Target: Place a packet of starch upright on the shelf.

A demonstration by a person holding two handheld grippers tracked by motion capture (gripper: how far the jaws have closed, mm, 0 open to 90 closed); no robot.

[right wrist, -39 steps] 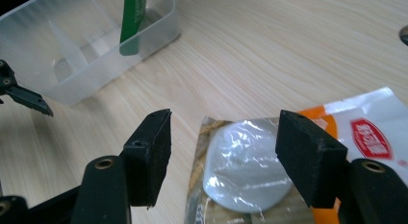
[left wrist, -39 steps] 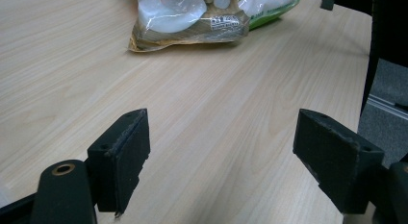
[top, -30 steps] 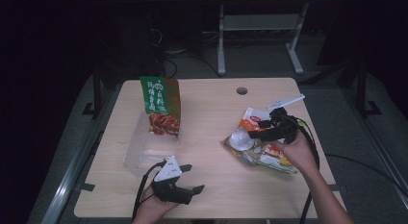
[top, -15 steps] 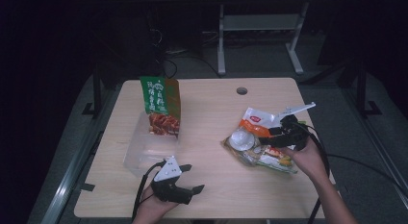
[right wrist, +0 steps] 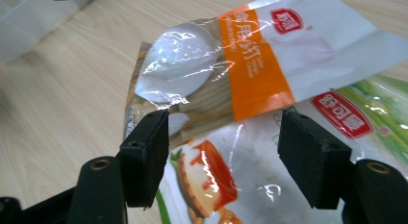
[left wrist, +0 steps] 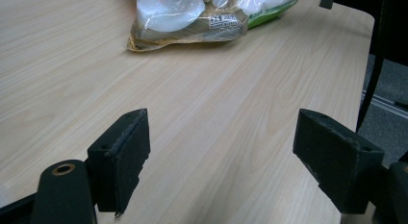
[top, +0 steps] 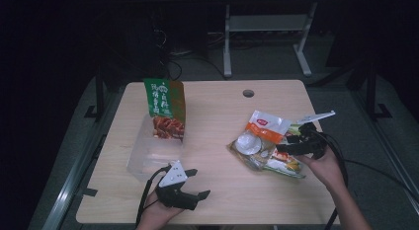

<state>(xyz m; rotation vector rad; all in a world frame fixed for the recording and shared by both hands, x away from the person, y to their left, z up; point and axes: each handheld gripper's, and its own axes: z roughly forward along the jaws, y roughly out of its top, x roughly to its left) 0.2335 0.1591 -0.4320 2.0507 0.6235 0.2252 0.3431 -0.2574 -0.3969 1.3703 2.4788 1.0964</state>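
While my left gripper (top: 197,183) waits parted near the table's (top: 217,116) front edge, my right gripper (right wrist: 223,147) hangs parted over the snack packets (right wrist: 250,89) near the right edge.

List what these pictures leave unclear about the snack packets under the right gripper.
- Number of packets in the pile: overlapping, high view too small.
- Orange-banded packet: print blurred by glare, right gripper view.
- Bottom packet: cut by the top edge, left gripper view.
- Right gripper: contact with the packets unclear.

The pale wood-grain worktop (right wrist: 57,89) looked smooth and matt; on it, the orange-and-white plastic snack packets (right wrist: 269,56) were glossy and crinkled, catching glare.
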